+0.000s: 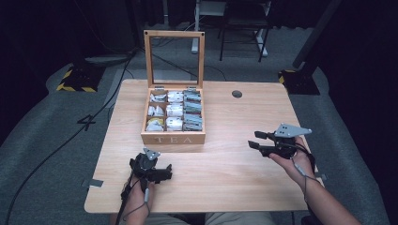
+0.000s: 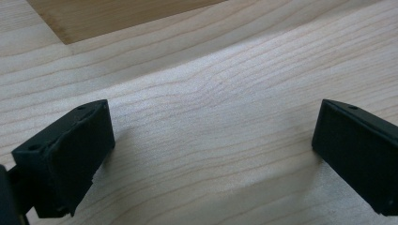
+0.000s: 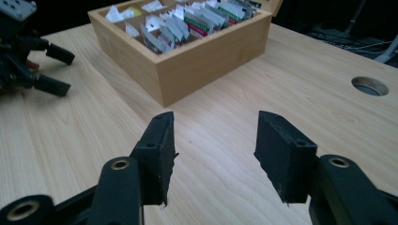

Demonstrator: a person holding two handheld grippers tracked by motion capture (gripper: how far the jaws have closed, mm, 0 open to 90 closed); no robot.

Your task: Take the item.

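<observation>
Black jaws of the right hand-held gripper point(image 3: 213, 157) stand nearest the lens in the right gripper view, parted with a clear gap and nothing between them, aimed across the bench point(image 1: 225, 178) toward the tea box point(image 1: 173, 117). In the high view this right hand-held gripper point(image 1: 256, 139) hangs over the right side of the bench, well apart from the box, jaws pointing left, the palm cupped under it and the forearm coming in from the lower right.

The left hand-held gripper point(image 1: 164, 172) sits low near the front edge, just short of the box's front wall, its jaws spread wide over bare wood and holding nothing; the wrist is bent so that it points right.

That wooden box stands at the middle of the bench toward the far side, its glass-paned lid point(image 1: 174, 58) propped upright at the back. Rows of tea bags point(image 1: 174, 110) stand on edge in its compartments.

My judgement is that the bags are light, thin and limp, easy to crease or tear, and packed closely enough that neighbours may lift with one. A narrow pinch on a bag's upper edge, from above, looks best. The box itself is stiff and likely heavy enough to stay put.
</observation>
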